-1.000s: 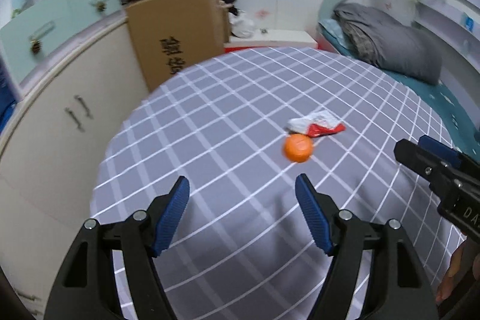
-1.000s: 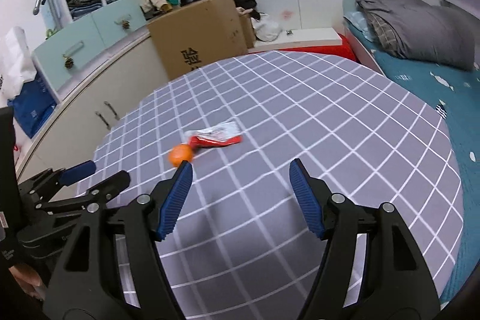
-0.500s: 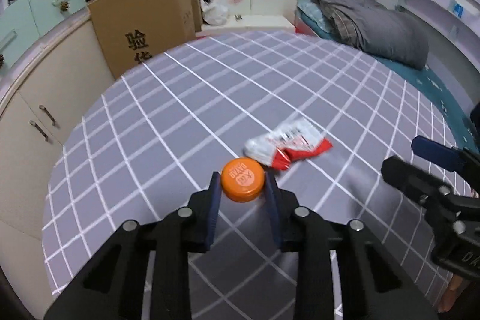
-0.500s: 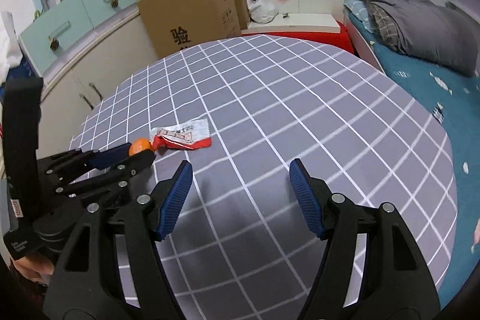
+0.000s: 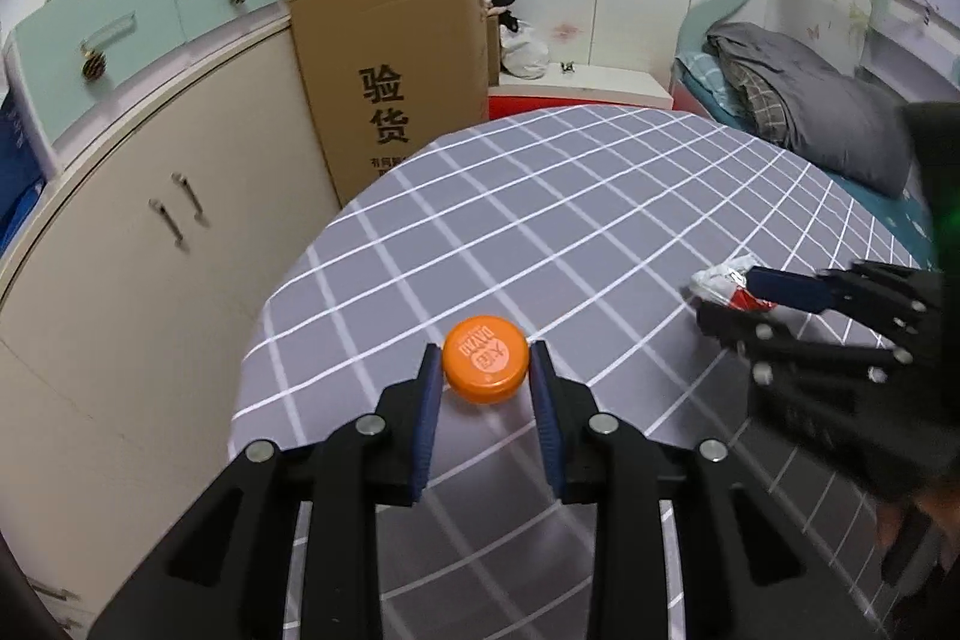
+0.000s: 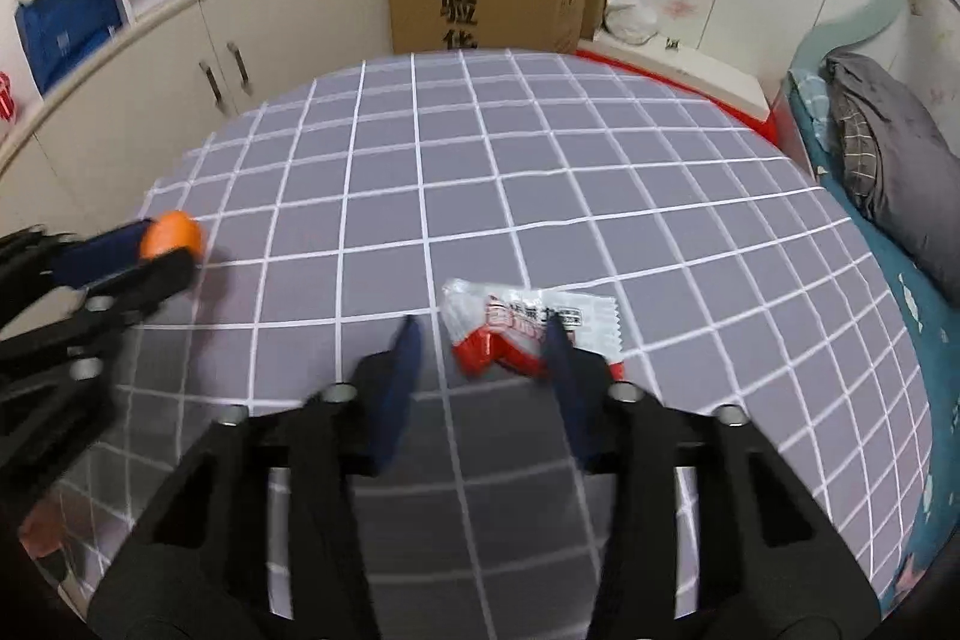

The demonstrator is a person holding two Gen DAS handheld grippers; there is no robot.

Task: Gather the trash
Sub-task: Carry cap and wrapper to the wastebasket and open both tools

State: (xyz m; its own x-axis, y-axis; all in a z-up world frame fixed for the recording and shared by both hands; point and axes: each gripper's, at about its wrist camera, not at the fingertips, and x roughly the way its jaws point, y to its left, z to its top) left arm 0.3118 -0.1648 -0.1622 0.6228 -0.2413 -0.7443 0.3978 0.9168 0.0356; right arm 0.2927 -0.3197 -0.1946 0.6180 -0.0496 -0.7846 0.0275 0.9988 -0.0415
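An orange bottle cap (image 5: 485, 367) sits between the blue pads of my left gripper (image 5: 483, 376), which is shut on it near the left edge of the grey checked table (image 5: 600, 196). The right wrist view shows the same cap (image 6: 174, 232) in the left gripper (image 6: 159, 250) at far left. A red and white snack wrapper (image 6: 528, 319) lies crumpled on the cloth. My right gripper (image 6: 483, 349) straddles it with jaws closing. The right pad overlaps the wrapper and the left pad stands clear of it. In the left wrist view the wrapper (image 5: 720, 277) shows at the right gripper (image 5: 723, 301) tips.
A tall cardboard box (image 5: 390, 88) stands against the table's far left side. Beige cabinets (image 5: 120, 280) run close along the left edge. A bed with a grey blanket (image 5: 810, 118) lies to the right. The table's far half holds nothing.
The left jaws shut on the orange cap and carried it toward the table's left edge. The right gripper swung over to the wrapper, and its jaws narrowed around it.
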